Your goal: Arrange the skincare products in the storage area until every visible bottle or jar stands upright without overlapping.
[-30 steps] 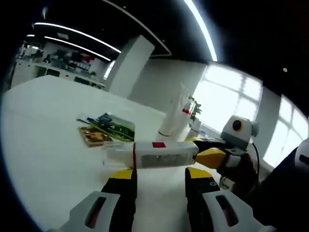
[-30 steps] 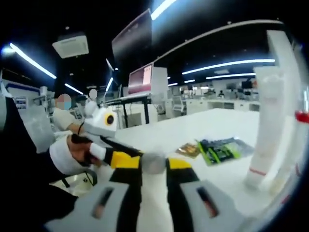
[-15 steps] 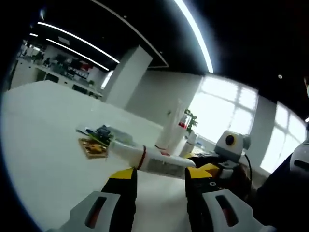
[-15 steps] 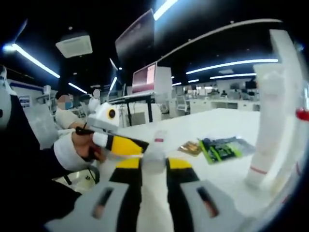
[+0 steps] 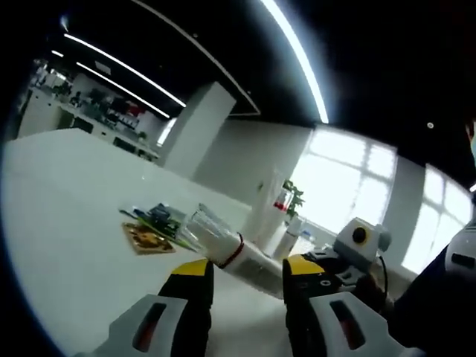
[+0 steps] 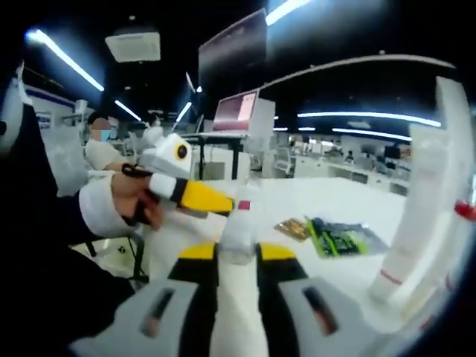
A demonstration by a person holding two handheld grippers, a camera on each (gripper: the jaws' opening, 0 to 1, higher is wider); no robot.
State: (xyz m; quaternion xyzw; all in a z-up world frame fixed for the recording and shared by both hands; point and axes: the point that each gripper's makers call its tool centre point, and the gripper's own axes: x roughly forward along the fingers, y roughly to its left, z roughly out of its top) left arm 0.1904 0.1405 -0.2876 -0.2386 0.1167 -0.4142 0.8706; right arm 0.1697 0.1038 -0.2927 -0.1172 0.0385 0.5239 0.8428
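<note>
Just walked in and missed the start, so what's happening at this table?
A person is tidying skincare products with two handheld grippers. The right gripper is clamped on a white tube, tilted above the white table. The left gripper is open just beneath it. Other white tubes stand upright, with flat packets lying nearby.

No legible text, brand, number or sign was found in either view. The white tube (image 5: pixel 239 256) (image 6: pixel 236 223) clamped in the right gripper (image 6: pixel 236 256) carried a red band and a small red mark, neither readable. The standing tubes (image 5: pixel 269 202) (image 6: pixel 418 216) bore red marks, too blurred to read. The green packets (image 5: pixel 160 216) (image 6: pixel 338 238) on the table (image 5: pixel 67 223) showed printing that could not be resolved. The monitor (image 6: pixel 236 113) showed a pink, unreadable display.
</note>
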